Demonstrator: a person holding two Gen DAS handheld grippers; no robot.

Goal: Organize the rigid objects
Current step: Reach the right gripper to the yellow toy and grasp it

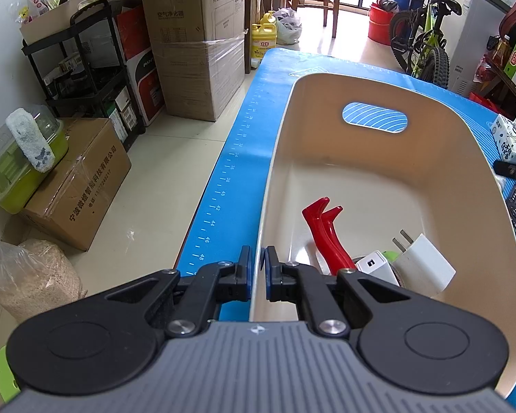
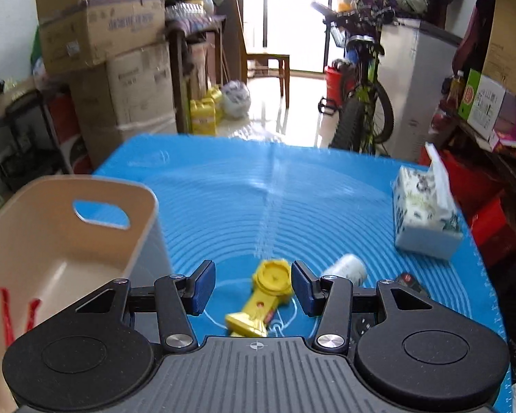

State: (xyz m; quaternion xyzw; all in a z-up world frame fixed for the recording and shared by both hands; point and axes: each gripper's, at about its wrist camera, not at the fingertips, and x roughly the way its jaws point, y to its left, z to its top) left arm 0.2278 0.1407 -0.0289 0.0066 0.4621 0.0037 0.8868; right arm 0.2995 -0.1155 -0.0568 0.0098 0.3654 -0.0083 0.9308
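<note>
Left wrist view: the left gripper (image 1: 257, 268) is clamped on the near wall of the beige bin (image 1: 388, 89), one finger outside and one inside, steadying it on the blue mat (image 1: 244, 151). Ahead of it and to its right, the bin's floor already carries a red-handled tool (image 1: 323, 230), a white plug adapter (image 1: 423, 261) and a smaller white charger (image 1: 375, 265).

Right wrist view: the right gripper (image 2: 253, 287) hangs over the mat with its jaws parted about halfway and empty. A yellow toy (image 2: 263, 296) lies just ahead, between and below the fingers, untouched as far as can be judged through the blur. A white cylinder (image 2: 345, 268) sits just beyond the right finger, a tissue pack (image 2: 426, 213) farther off to the right, and the bin off to the left.

The step in hand looks like picking the next loose item. The next move likely calls for lowering over the toy, squaring the pads to its narrow handle, then closing.
</note>
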